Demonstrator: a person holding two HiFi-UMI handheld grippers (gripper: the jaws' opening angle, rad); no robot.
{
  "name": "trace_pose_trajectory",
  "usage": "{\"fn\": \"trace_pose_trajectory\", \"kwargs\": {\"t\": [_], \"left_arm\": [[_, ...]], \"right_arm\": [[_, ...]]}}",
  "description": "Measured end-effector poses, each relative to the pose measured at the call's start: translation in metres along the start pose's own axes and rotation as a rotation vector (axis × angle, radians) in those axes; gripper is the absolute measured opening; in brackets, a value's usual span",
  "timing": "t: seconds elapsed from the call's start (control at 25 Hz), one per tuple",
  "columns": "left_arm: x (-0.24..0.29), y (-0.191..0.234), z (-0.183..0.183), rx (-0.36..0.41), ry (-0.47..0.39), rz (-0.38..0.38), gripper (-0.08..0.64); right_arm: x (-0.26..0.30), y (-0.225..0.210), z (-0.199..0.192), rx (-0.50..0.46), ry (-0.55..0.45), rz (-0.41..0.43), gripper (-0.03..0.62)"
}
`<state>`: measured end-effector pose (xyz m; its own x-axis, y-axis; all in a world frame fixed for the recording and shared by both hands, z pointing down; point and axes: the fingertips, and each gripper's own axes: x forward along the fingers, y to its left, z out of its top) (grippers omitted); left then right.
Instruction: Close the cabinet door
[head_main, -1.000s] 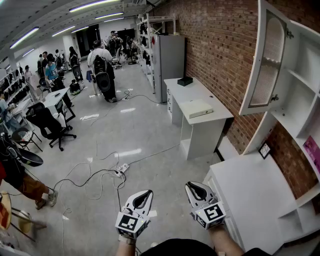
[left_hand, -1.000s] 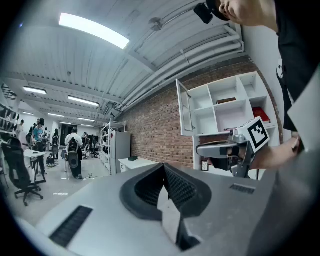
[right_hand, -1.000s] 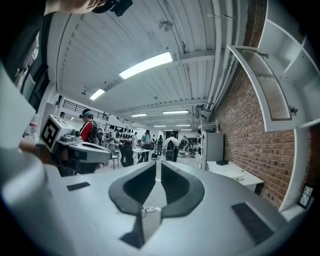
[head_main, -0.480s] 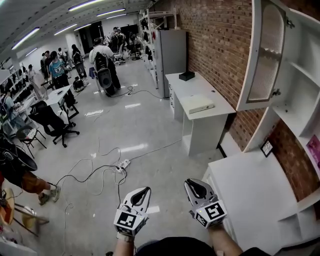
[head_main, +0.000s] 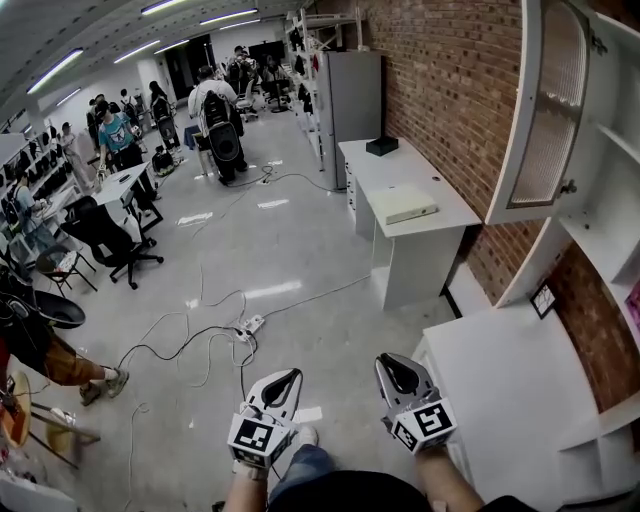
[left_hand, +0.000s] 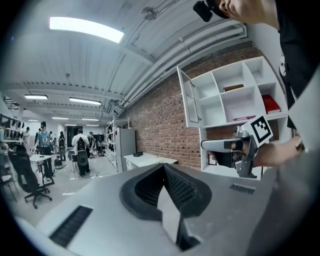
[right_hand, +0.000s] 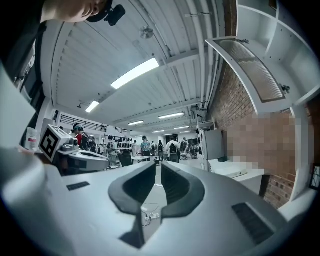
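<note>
Cabinet door (head_main: 548, 110) is swung wide open off the white wall cabinet (head_main: 615, 165), up above the counter's (head_main: 500, 390) far edge. Both grippers sit low over the floor, well apart from the door. The left gripper (head_main: 284, 381) is clenched on nothing. The right gripper (head_main: 397, 368) shows a slim gap and is empty too.

I see the cabinet door (head_main: 548, 110) swung wide open, high on my right. It's white-framed with a ribbed glass panel.
</note>
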<state>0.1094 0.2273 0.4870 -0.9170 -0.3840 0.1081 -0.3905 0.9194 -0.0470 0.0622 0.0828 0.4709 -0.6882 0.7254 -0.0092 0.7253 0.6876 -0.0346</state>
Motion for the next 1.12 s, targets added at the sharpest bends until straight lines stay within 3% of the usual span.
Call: {"fn": "trace_pose_trajectory", "kwargs": {"t": [0.32,0.8,1.12], "left_arm": [[0.038,0.077,-0.005,-0.025,-0.021,-0.019,0.009],[0.118,0.206,0.006,-0.056,-0.112,-0.141,0.009],[0.175,0.225,0.019,-0.042,-0.149,-0.285,0.009]], "right_arm": [[0.082,-0.011,0.006,-0.026,0.012,-0.031,0.043],[0.2,-0.037,0.027,-0.099,0.008,-0.194,0.043],[0.219,-0.074,0.042,-0.134,-0.003,-0.351,0.043]]}}
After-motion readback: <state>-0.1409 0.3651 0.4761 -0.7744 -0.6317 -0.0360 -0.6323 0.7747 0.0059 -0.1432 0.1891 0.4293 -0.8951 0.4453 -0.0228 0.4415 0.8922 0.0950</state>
